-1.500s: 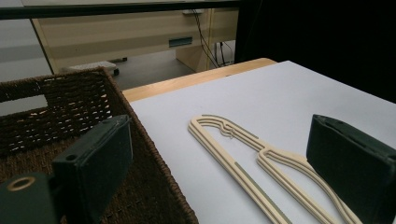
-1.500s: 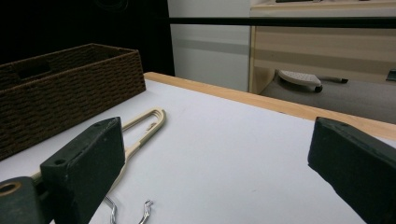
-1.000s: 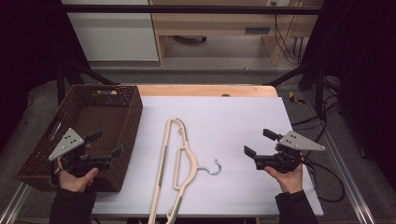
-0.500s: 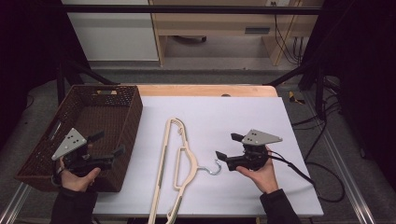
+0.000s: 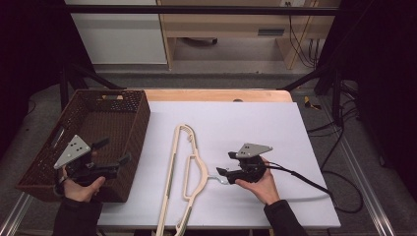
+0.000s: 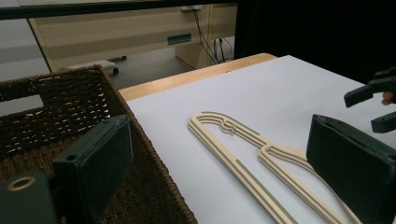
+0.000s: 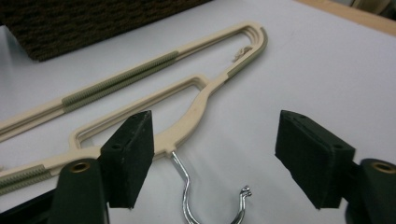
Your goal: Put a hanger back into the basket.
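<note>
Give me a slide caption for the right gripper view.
Right gripper, jaws closing but not yet gripping, straddles the metal hook of a cream hanger lying on the white table.

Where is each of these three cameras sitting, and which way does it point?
High view: above the person's side, looking forward and down on the table; forearms and both hands show, left gripper over the basket, right gripper at the hanger.
Left gripper view: rides the left gripper, looking between its jaws over basket and hanger.
Right gripper view: rides the right gripper, its jaws straddling the hanger's metal hook.
Shared: all three show the hanger.
</note>
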Demonstrator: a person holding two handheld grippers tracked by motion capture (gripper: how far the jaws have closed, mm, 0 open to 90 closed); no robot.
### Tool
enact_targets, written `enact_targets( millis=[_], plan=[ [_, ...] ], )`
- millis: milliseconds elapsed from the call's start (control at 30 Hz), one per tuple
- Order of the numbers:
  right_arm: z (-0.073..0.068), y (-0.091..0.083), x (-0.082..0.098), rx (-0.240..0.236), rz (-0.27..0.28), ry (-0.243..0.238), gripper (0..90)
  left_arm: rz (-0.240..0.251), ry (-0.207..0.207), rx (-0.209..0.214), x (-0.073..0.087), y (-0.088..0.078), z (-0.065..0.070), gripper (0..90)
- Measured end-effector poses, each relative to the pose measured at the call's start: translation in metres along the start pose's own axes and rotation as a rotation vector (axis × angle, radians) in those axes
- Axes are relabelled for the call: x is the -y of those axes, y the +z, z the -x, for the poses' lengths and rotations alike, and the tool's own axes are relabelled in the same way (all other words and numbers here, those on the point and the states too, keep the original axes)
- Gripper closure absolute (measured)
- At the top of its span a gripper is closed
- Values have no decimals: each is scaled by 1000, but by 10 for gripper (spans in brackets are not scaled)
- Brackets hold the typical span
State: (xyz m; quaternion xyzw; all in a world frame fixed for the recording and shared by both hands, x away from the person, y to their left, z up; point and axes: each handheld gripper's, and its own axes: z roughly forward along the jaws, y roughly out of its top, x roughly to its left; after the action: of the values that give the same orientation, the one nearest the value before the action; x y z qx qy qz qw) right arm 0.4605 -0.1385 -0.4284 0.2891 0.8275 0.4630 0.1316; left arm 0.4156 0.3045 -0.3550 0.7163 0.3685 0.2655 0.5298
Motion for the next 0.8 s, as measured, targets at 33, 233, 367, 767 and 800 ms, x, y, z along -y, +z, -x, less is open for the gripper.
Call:
enact_targets(
  millis=[33, 233, 367, 767, 800],
  plan=[
    [0, 5, 3, -12, -24, -6, 331, -4, 2, 0, 0, 1, 0, 69],
    [-1, 16, 10, -34, -85, -7, 412, -6, 0, -1, 1, 1, 0, 69],
    [-1, 22, 14, -37, -126, -18, 485, -7, 2, -1, 0, 1, 1, 69],
    [-4, 37, 25, -90, -240, -8, 662, -14, 6, 4, 0, 4, 5, 70],
    [-4, 37, 25, -90, -240, -8, 662, -14, 6, 4, 0, 4, 5, 70]
  ],
)
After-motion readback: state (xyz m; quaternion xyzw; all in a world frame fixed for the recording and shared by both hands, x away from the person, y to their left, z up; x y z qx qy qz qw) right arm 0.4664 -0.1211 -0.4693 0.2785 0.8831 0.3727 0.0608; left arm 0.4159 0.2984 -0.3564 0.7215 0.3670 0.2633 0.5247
